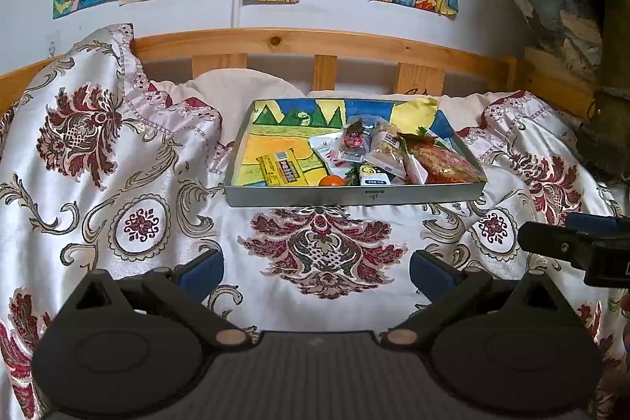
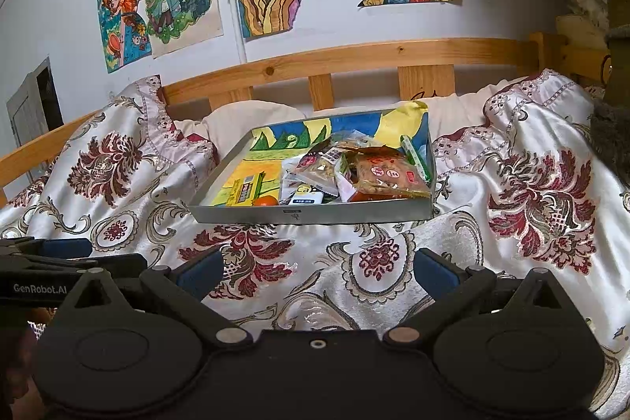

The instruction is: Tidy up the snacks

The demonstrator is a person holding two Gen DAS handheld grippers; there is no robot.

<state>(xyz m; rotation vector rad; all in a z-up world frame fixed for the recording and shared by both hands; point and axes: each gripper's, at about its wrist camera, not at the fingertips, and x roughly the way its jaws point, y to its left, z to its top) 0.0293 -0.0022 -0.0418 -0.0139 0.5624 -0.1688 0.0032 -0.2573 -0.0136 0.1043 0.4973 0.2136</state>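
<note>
snacks point(image 1: 378, 152) in crinkly packets lie heaped at the right of a shallow grey tray point(image 1: 354, 195) on the bed; both sorted and unsorted fit. left hand-held gripper point(image 1: 317, 272) and right hand-held gripper point(image 2: 319, 272) hover short, jaws spread, empty.

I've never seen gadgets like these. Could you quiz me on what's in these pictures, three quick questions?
1. True or false: the left hand-held gripper is holding a snack.
2. Which side of the tray holds the snack pile: A left, B right, C none?
3. Fill in: the tray sits on a patterned ___.

Key: 1 false, both it and the right hand-held gripper are open and empty; 2 B, only the yellow packet lies left; 3 bedspread.
</note>
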